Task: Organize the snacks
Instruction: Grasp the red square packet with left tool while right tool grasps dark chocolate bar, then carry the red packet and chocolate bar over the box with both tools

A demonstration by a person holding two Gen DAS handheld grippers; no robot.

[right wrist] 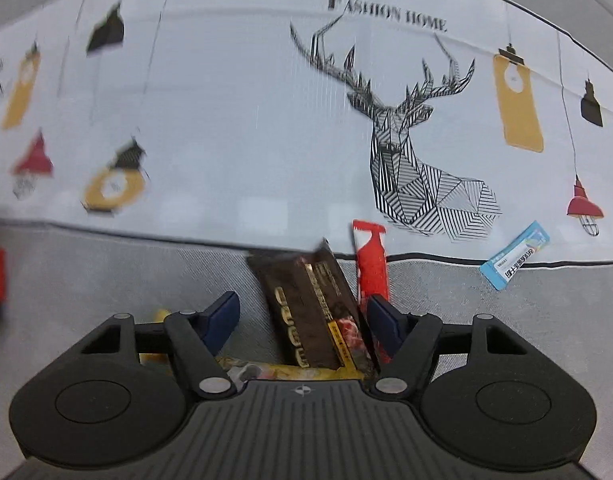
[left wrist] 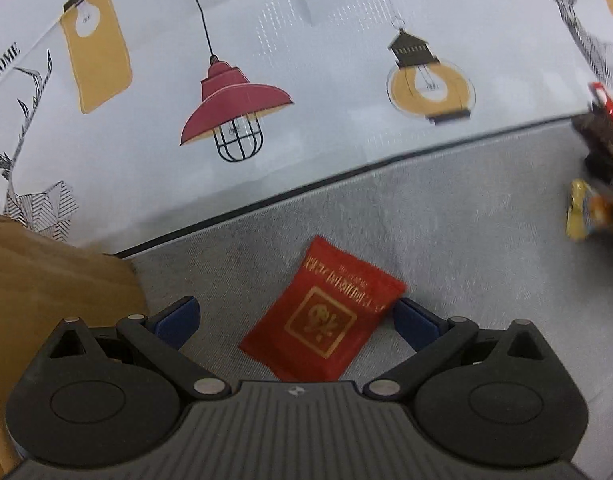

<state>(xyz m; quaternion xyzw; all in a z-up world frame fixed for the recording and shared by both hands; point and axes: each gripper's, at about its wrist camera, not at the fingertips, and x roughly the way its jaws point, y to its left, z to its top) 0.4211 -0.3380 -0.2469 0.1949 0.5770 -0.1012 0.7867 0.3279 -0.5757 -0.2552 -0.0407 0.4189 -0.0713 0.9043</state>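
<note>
A red snack packet (left wrist: 322,316) with gold print lies flat on the grey cloth. My left gripper (left wrist: 298,320) stands open above it, one blue pad on each side, and neither pad presses on it. A dark brown packet (right wrist: 314,312) with gold lettering lies between the fingers of my right gripper (right wrist: 302,316). The right pad (right wrist: 382,320) is at the packet's edge and the left pad (right wrist: 224,316) is apart from it. That packet rests partly on a yellow packet (right wrist: 290,372).
A red stick packet (right wrist: 371,264) lies just behind the brown one, and a blue sachet (right wrist: 514,254) lies further right. A cardboard box (left wrist: 46,288) stands at the left. A printed white tablecloth (left wrist: 306,60) with lamps and deer covers the surface beyond the grey cloth (left wrist: 446,220).
</note>
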